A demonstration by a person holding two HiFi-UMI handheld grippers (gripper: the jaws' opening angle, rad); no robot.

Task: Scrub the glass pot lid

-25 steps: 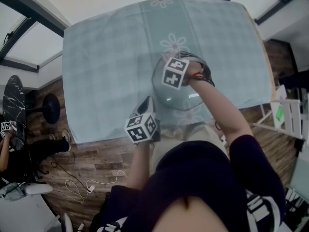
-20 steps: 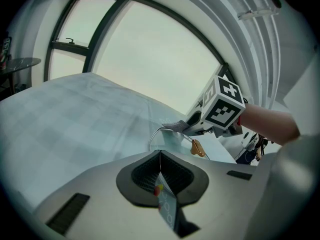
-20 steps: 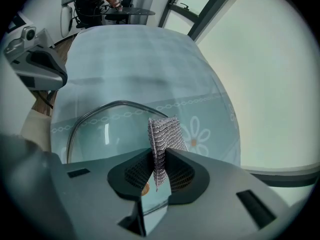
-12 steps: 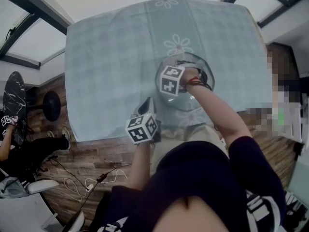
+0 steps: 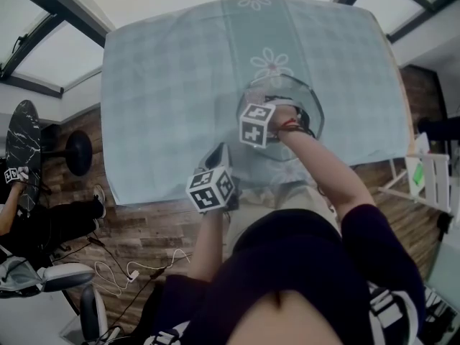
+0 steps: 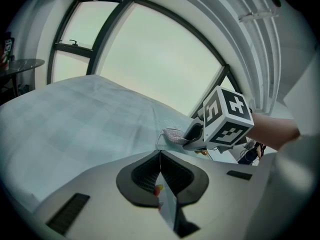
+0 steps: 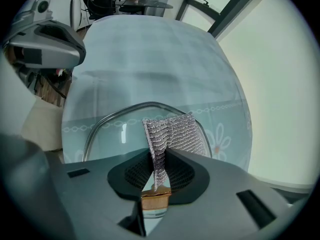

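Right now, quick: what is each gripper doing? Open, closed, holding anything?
Left gripper: closed, empty.
Right gripper: closed on a silver scrubbing cloth, above the glass lid.

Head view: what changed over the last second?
The right gripper, shut on the silver scrubbing cloth, slid across the glass pot lid toward the person. Unchanged: its grip on the cloth, the lid on the table, and the left gripper, shut at the table's near edge.
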